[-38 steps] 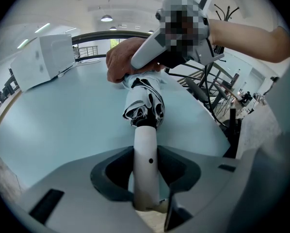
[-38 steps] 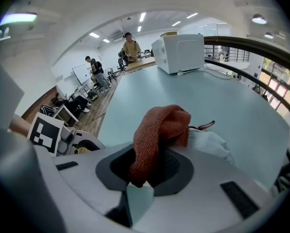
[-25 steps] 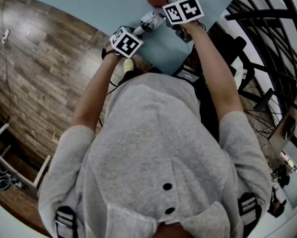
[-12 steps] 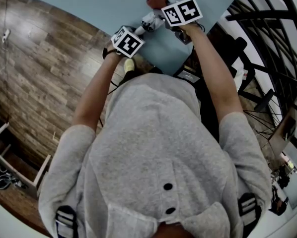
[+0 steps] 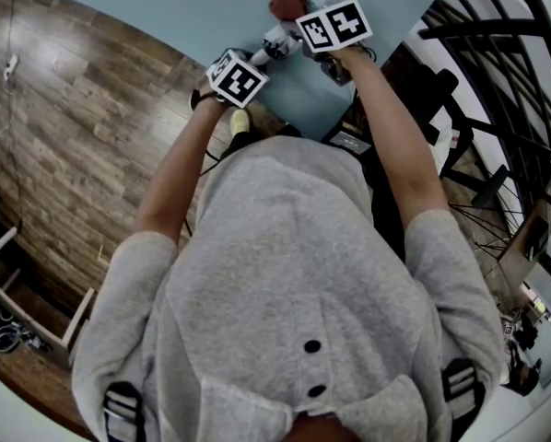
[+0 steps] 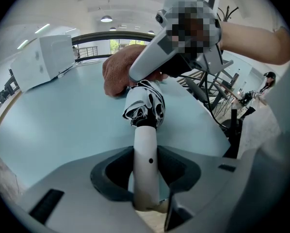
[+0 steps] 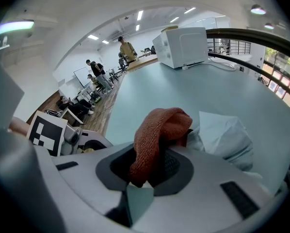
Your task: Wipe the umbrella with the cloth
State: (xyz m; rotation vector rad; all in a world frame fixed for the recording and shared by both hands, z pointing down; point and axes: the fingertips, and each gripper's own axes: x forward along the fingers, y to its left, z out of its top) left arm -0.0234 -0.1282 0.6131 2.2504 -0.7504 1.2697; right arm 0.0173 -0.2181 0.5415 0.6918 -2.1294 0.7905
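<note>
My left gripper (image 6: 146, 178) is shut on the white handle (image 6: 145, 152) of a folded black-and-white umbrella (image 6: 146, 106), which points away over the pale blue table (image 6: 62, 120). My right gripper (image 7: 152, 171) is shut on a rust-red knitted cloth (image 7: 157, 135); the cloth rests against the umbrella's white canopy (image 7: 222, 135). In the left gripper view the cloth (image 6: 118, 72) sits at the umbrella's far end under the right gripper (image 6: 150, 67). From the head view both grippers, left (image 5: 236, 76) and right (image 5: 334, 26), are close together at the table's near edge, with the cloth (image 5: 287, 4) beyond them.
A white microwave-like box (image 7: 181, 46) stands at the table's far side, with a cable beside it. A dark metal railing (image 5: 497, 72) runs along the right. Wooden floor (image 5: 64, 136) lies to the left. Several people stand far off in the room (image 7: 99, 69).
The right gripper with the cloth has shifted slightly up the picture along the umbrella. The left gripper has stayed in place.
</note>
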